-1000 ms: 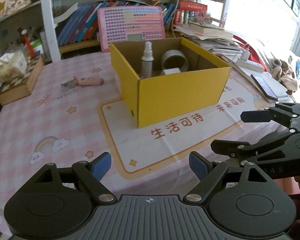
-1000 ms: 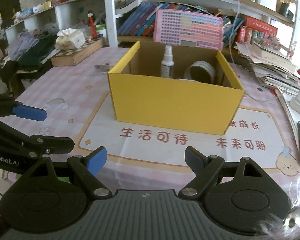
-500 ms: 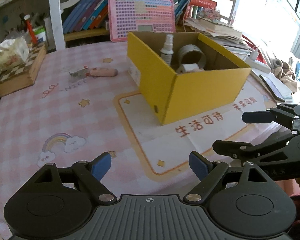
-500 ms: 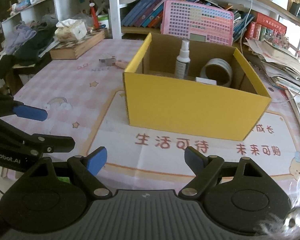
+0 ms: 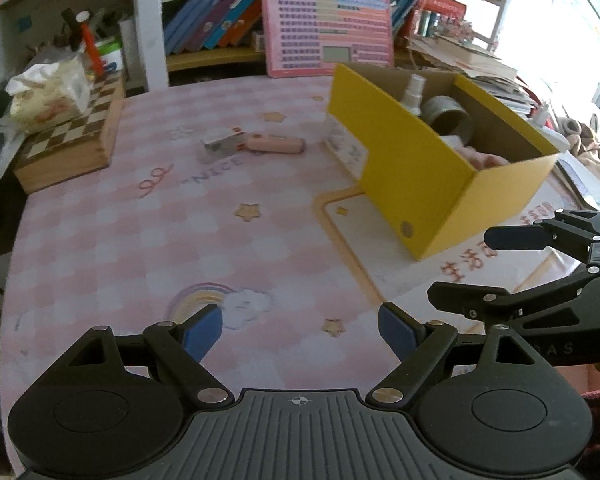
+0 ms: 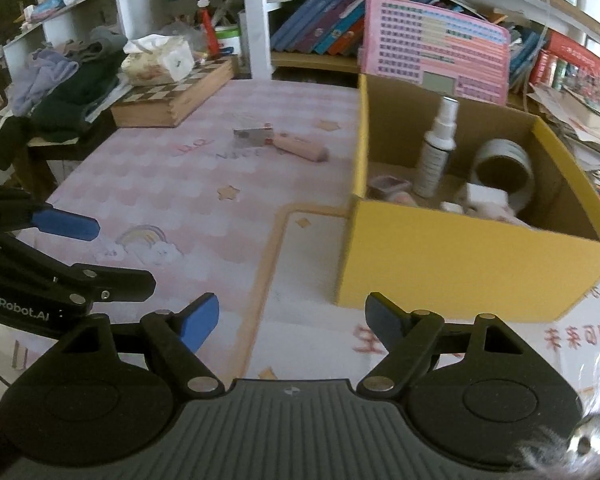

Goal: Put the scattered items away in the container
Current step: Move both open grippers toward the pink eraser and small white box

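Observation:
A yellow cardboard box [image 5: 416, 168] [image 6: 468, 256] stands on the pink tablecloth and holds a white spray bottle [image 6: 436, 152], a tape roll [image 6: 500, 168] and small items. A pink tube [image 5: 275, 145] [image 6: 300, 148] and a small grey pack [image 5: 220, 143] [image 6: 252, 135] lie on the cloth left of the box, far ahead of both grippers. My left gripper [image 5: 300, 328] is open and empty above the near cloth. My right gripper [image 6: 292, 320] is open and empty near the box's front left corner.
A wooden chessboard box [image 5: 76, 136] with a tissue pack on it sits at the far left. A pink calculator board [image 5: 328, 36] leans against the bookshelf behind the box. Paper stacks [image 6: 588, 120] lie to the right. The table edge [image 5: 8, 280] is at the left.
Both grippers have swung left and slightly forward. The box has shifted to the right in both views and the tube and pack have come nearer the centre. Both jaws stayed open.

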`<state>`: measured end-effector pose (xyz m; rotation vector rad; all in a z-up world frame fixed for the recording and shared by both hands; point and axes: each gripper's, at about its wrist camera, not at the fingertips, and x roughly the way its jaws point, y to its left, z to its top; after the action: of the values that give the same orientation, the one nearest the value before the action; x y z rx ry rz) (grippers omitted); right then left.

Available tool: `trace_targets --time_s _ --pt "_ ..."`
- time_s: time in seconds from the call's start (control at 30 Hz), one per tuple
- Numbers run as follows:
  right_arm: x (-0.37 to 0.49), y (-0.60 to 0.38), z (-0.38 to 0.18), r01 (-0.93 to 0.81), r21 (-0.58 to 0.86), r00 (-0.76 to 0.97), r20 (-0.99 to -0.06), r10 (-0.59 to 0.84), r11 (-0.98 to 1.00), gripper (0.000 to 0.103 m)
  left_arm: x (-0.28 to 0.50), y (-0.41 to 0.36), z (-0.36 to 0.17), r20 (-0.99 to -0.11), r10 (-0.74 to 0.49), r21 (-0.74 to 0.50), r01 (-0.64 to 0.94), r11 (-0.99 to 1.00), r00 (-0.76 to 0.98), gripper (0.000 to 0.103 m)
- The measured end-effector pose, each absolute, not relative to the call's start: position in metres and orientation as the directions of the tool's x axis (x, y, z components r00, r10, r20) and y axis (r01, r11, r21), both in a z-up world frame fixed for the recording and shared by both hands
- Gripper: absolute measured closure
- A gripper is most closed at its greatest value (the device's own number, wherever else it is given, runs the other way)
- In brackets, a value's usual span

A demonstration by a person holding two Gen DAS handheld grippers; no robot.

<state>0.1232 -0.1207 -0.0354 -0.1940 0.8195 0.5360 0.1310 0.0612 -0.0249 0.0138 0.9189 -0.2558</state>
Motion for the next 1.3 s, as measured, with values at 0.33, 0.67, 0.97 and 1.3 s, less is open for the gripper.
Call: trace_targets --time_s 0.33,0.67,0.97,1.3 --pt "0.149 -0.082 -0.036 -0.506 0.015 0.585 -0.729 0.356 0.862 0.041 0.161 0.097 -0.029 -0.757 -0.207 -0.092 0.213 0.973 0.620 0.016" --pt "0.177 -0.055 -0.036 -0.480 0.012 0.598 -0.727 0.337 0.877 0.042 0.203 0.112 -0.032 -0.726 -0.237 -0.094 0.249 0.964 0.645 0.016" --pt "0.190 -0.036 -0.028 -0.470 0.065 0.578 -0.731 0.362 0.880 0.044 0.236 0.127 -0.029 -0.705 -0.238 -0.088 0.250 0.964 0.668 0.016" --pt "0.260 0.004 -0.040 -0.430 0.003 0.620 -0.725 0.299 0.903 0.049 0.259 0.156 -0.020 -0.668 -0.194 -0.109 0.164 0.980 0.718 0.017"
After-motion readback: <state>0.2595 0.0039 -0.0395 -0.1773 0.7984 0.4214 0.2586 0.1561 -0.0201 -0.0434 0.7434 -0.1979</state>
